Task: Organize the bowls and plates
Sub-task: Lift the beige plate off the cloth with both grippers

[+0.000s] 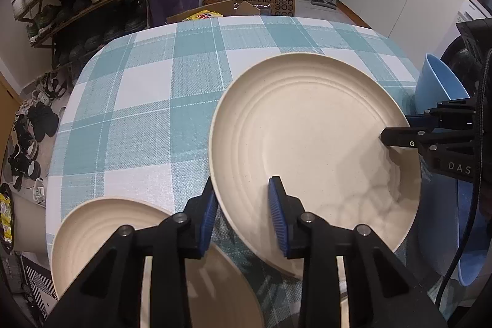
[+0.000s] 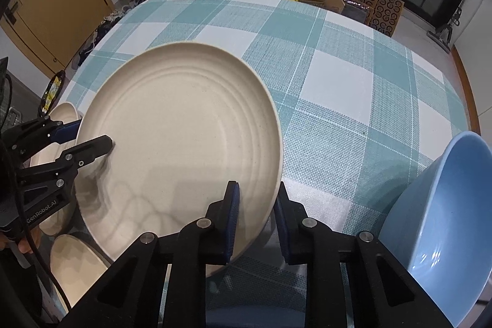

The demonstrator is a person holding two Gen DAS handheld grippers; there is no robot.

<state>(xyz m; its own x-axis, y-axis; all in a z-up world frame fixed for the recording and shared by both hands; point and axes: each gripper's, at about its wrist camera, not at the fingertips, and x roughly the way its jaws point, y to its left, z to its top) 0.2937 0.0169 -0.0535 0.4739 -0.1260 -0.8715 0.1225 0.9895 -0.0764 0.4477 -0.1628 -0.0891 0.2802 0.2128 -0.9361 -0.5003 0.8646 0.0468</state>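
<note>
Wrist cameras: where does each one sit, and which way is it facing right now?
Left wrist: on the left gripper, looking across the round cream ridged plate and checked teal tablecloth; right gripper enters from the right.
Right wrist: on the right gripper, facing the same plate; left gripper enters from the left, light blue bowl beside.
Shared: plate, tablecloth, bowl.
</note>
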